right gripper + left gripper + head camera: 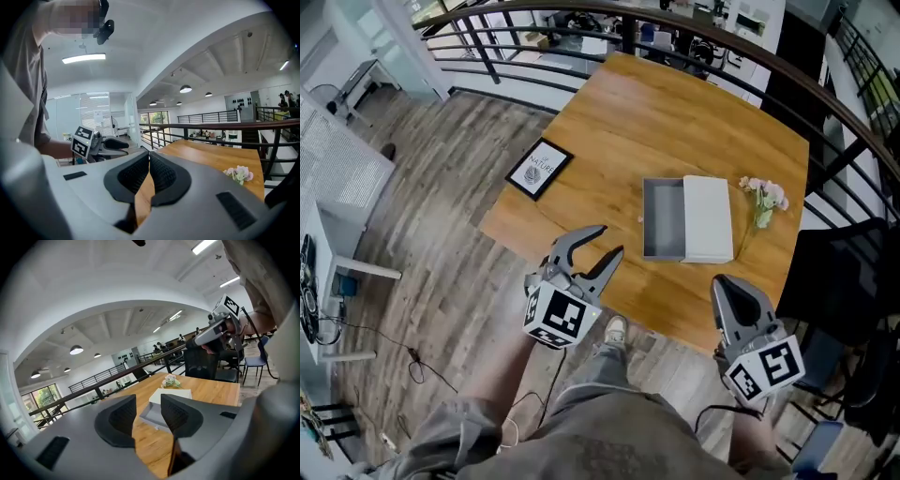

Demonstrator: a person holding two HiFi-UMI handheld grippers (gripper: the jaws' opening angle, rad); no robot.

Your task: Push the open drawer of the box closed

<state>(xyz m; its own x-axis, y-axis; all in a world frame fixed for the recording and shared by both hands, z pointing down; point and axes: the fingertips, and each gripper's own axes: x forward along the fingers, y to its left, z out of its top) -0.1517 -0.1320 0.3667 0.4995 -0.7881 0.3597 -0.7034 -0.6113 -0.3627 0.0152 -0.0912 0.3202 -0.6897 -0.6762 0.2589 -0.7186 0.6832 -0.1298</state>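
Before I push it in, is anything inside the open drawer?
The drawer shows only its bare grey floor in the head view; nothing lies in it. Whatever part of it sits inside the white box is covered.

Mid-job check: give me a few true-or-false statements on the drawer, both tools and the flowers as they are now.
The drawer stands pulled out of the box. True.
The left tool is clamped on the drawer. False: its jaws are apart, empty and short of the drawer.
The right tool has its jaws together on nothing. True.
The flowers lie in the drawer. False: they lie on the table beside the box, on the side away from the drawer.
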